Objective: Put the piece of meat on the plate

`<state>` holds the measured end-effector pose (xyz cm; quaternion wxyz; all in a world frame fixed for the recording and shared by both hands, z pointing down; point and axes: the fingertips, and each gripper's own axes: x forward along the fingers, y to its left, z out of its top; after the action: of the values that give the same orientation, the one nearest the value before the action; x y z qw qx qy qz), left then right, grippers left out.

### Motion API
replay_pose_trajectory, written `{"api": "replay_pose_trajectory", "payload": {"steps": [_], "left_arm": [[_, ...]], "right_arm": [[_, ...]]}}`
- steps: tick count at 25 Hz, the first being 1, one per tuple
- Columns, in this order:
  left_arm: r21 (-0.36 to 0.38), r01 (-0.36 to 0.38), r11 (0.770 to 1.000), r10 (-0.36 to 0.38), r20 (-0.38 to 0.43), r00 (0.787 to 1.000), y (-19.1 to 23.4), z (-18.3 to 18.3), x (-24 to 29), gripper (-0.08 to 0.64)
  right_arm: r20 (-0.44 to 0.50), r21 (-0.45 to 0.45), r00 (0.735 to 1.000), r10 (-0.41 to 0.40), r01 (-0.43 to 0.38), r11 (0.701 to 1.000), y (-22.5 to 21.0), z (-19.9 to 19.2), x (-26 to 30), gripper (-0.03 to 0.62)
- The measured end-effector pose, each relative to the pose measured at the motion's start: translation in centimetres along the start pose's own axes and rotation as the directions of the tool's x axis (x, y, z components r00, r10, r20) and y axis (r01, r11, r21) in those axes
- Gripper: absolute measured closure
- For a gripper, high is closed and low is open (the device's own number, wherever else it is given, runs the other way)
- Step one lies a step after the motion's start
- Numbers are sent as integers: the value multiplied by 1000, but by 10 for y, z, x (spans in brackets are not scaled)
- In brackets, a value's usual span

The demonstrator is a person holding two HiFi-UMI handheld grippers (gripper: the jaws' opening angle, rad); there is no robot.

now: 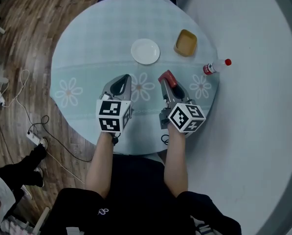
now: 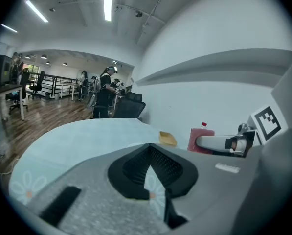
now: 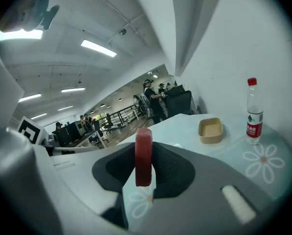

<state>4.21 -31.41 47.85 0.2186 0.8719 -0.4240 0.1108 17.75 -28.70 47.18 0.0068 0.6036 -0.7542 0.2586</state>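
A red slab of meat (image 1: pixel 167 76) stands on edge between the jaws of my right gripper (image 1: pixel 166 79), which is shut on it above the right half of the round table (image 1: pixel 82 58). The right gripper view has the meat (image 3: pixel 144 155) upright, clamped between the dark pads. The white plate (image 1: pixel 145 51) sits empty, beyond and a little left of the meat. My left gripper (image 1: pixel 122 81) hovers beside the right one, below the plate, its pads (image 2: pixel 136 168) meeting at the tips with nothing between them. From the left gripper view the meat (image 2: pixel 200 139) shows at the right.
A tan dish (image 1: pixel 185 42) sits right of the plate, and a water bottle (image 1: pixel 215 67) with a red cap stands at the table's right edge. A pale wall runs along the right. On the wood floor at left lie a power strip (image 1: pixel 34 137) and cables.
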Motion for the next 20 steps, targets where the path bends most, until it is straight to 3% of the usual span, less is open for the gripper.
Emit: {"api": "replay_pose_trajectory", "payload": {"steps": [3, 10, 16, 20], "left_arm": [[-12, -41, 999, 41, -9, 999, 10, 0, 8, 566], [-16, -60, 998, 59, -57, 997, 11, -17, 31, 566], [-43, -121, 992, 117, -81, 990, 36, -24, 36, 566], [-61, -161, 985, 156, -84, 984, 55, -26, 39, 566]], "right_arm": [[-53, 17, 998, 41, -40, 999, -3, -11, 23, 488], [-196, 80, 979, 51, -36, 996, -49, -43, 85, 488], [-411, 41, 906, 100, -91, 995, -74, -76, 162, 488], [-477, 45, 868, 134, -129, 991, -71, -76, 212, 488]]}}
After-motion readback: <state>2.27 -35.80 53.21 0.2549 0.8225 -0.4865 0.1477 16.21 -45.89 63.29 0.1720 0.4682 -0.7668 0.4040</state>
